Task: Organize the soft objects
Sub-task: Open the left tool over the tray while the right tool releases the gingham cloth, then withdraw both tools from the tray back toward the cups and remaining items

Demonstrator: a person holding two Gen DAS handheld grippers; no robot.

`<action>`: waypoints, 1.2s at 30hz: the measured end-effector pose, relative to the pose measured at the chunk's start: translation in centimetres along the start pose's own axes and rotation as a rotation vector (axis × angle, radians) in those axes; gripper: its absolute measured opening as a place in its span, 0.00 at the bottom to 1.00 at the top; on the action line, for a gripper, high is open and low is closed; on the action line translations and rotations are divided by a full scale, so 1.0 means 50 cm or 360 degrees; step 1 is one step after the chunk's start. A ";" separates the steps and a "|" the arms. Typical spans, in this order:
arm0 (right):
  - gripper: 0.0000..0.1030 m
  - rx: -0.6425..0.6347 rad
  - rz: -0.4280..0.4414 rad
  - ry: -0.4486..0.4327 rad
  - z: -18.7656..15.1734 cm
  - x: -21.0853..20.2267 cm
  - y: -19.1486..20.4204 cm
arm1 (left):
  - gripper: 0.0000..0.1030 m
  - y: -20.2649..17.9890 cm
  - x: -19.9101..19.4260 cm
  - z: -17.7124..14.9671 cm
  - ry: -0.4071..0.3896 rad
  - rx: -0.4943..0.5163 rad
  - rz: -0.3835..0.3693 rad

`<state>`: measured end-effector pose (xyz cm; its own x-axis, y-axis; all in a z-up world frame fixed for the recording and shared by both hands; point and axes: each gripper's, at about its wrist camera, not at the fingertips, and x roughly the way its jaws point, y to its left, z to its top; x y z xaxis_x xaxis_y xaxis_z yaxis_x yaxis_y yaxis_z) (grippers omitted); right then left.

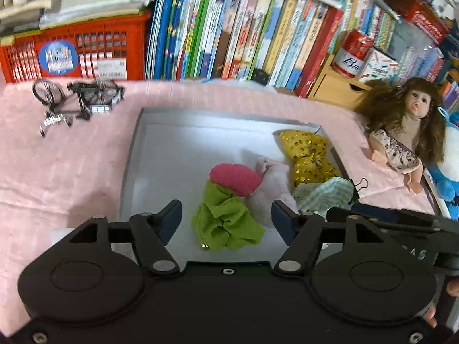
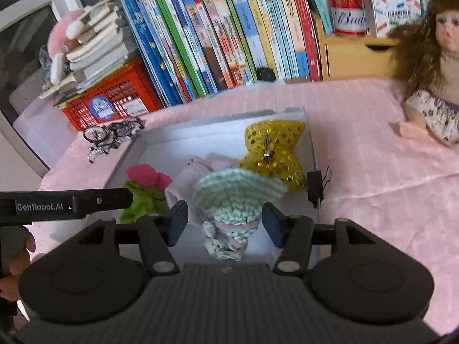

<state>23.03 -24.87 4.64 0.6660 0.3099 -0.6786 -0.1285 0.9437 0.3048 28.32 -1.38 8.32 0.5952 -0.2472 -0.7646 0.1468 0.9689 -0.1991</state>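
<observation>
A shallow grey tray (image 1: 137, 132) (image 2: 160, 149) lies on the pink tablecloth and holds the soft items. A crumpled green cloth (image 1: 221, 200) (image 2: 140, 197) with a pink knitted piece (image 1: 235, 177) (image 2: 146, 175) lies below my left gripper (image 1: 226, 215), which is open with its pads clear of the cloth. Beside it are a white-pink plush (image 1: 272, 183) (image 2: 183, 183) and a yellow sequined bow (image 1: 309, 154) (image 2: 272, 149). A green-striped cloth bundle (image 2: 235, 192) (image 1: 324, 195) sits between the fingers of my right gripper (image 2: 225, 215), open, with gaps on both sides.
A long-haired doll (image 1: 407, 132) (image 2: 436, 86) sits to the right of the tray, and a toy bicycle (image 1: 77, 100) (image 2: 112, 134) to the left. A black binder clip (image 2: 315, 186) lies at the tray's right rim. Books (image 1: 229, 28), a red crate (image 1: 74, 54) and a can (image 2: 347, 5) line the back.
</observation>
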 end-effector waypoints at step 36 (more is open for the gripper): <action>0.86 -0.0487 -0.0098 -0.0534 -0.189 -0.242 0.120 | 0.83 -0.046 -0.270 -0.270 -0.0559 0.0362 -0.0041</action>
<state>7.26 -21.86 8.38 0.8740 0.2447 -0.4197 -0.2584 0.9657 0.0249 9.28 -0.36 10.83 0.8164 -0.2926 -0.4979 0.3127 0.9488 -0.0448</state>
